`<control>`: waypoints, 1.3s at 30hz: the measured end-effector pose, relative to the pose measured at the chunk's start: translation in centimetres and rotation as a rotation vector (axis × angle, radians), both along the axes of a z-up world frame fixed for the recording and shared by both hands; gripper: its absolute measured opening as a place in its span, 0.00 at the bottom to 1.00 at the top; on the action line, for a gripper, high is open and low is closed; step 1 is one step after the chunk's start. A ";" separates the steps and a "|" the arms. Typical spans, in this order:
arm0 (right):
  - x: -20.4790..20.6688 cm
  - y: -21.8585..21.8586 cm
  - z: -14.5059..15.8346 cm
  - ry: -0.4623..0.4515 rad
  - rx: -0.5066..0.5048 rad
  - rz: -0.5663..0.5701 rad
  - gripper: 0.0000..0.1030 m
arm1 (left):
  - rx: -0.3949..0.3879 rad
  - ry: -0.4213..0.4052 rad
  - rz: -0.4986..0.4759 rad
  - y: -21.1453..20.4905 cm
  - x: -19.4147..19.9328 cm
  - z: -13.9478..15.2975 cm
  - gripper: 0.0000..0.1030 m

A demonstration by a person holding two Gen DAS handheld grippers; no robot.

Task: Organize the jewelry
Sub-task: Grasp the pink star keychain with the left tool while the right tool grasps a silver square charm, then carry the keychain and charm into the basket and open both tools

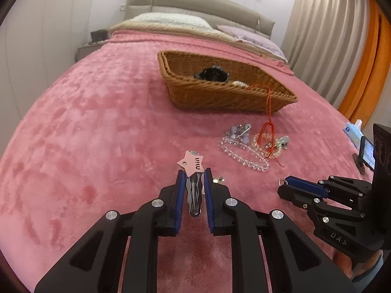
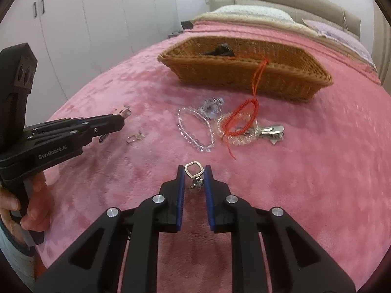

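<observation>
1. Jewelry is split three ways: a pink star hair clip (image 1: 191, 168) sits in the left gripper (image 1: 193, 174), a small silver ring-topped earring (image 2: 194, 171) in the right gripper (image 2: 194, 172), and a loose pile lies on the pink blanket (image 1: 97, 127) just in front of the wicker basket (image 1: 220, 97).
2. Left jaws are narrow, pinching the clip's metal body with the star sticking out past the tips. Right jaws are narrow too, closed on the earring's loop, its dangle hanging between the pads.
3. Handling, as I judge it: both pieces are light and stiff, and the smooth metal may slip or twist, so a hold on the flat, widest part suits best.
4. In the pile, the clear bead bracelet (image 2: 195, 131) and coiled hair tie (image 2: 238, 128) look floppy and would drape; take them at one strand. The red cord bracelet (image 2: 244, 114) has a tail running up over the basket rim, so it could snag or drag neighbours when lifted.
5. Another small silver piece (image 2: 135, 138) lies apart near the left gripper, low in the plush pile and likely fiddly to pinch.
6. A dark item (image 1: 212, 73) already lies inside the basket.
</observation>
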State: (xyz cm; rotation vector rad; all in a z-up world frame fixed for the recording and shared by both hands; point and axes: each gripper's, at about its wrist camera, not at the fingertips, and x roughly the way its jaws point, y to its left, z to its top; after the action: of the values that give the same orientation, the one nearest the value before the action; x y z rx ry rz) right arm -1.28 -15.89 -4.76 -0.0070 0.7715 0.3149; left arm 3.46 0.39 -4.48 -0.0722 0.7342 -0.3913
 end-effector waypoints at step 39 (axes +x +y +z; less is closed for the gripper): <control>20.6 -10.2 4.2 -0.030 0.138 -0.213 0.13 | -0.085 -0.068 -0.050 -8.8 15.9 4.6 0.14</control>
State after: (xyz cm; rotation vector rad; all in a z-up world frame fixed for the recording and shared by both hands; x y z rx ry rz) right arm 19.28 -26.08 -0.55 0.1989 0.7129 0.1648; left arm 19.35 -8.41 0.16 -0.1204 0.6534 -0.4706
